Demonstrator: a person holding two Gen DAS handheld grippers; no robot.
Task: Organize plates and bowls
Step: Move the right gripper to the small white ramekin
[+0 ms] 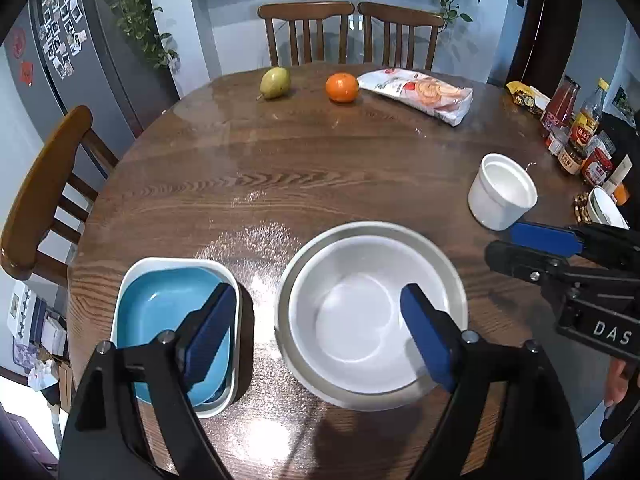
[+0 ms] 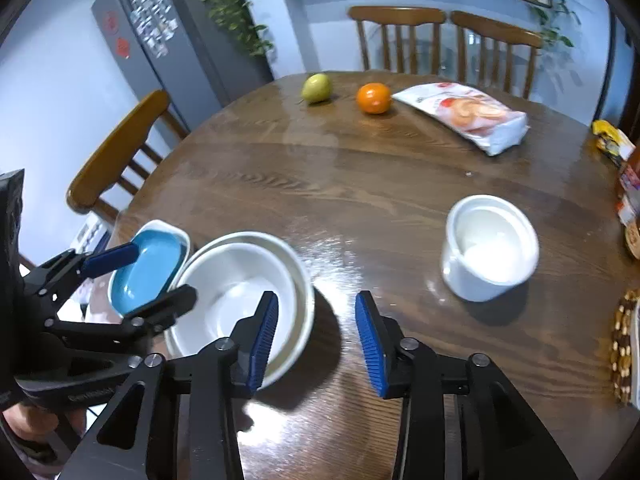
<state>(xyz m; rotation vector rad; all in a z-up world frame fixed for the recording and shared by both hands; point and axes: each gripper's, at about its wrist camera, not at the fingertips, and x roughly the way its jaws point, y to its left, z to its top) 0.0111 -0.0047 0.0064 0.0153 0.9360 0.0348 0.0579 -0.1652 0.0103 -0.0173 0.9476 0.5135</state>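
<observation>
Hiding part of the blue dish [image 1: 168, 304], the left tool [image 1: 320, 332] gapes.

Even indoor light; overhead glare streaks the near table [image 1: 280, 184]; soft shadows beside the dishes; fisheye bends and darkens edges; right view slightly blurred

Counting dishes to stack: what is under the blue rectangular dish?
The blue dish sits nested inside a white rectangular dish; only its rim shows. The left gripper's finger covers part of both.
</observation>
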